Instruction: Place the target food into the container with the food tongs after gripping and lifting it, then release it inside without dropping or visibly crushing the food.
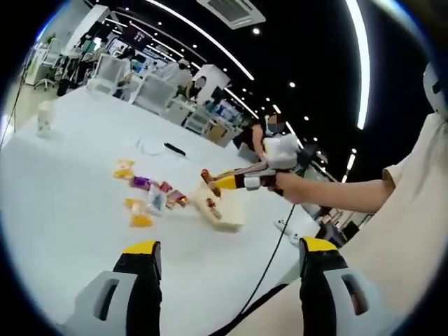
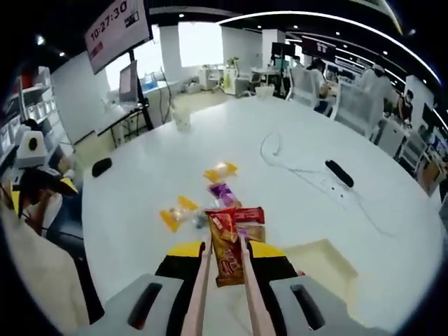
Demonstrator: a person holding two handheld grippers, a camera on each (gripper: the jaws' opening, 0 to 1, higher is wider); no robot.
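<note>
The right gripper (image 2: 224,269) squeezes the tongs (image 2: 222,294), narrowed on a red snack pack (image 2: 225,246), lifted over the table (image 2: 294,203); carry it level to the tray (image 2: 323,260) (near right), lower, then ease open; the left gripper (image 1: 227,269) idles, jaws wide.

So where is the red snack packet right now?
In the right gripper view, the red snack packet is pinched between the tongs held by the right gripper, lifted above the table, left of the container.

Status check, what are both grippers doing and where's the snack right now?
Left gripper open, idle. Right gripper shut on tongs, tongs pinching red snack packet above table. Container to its right, path clear.
</note>
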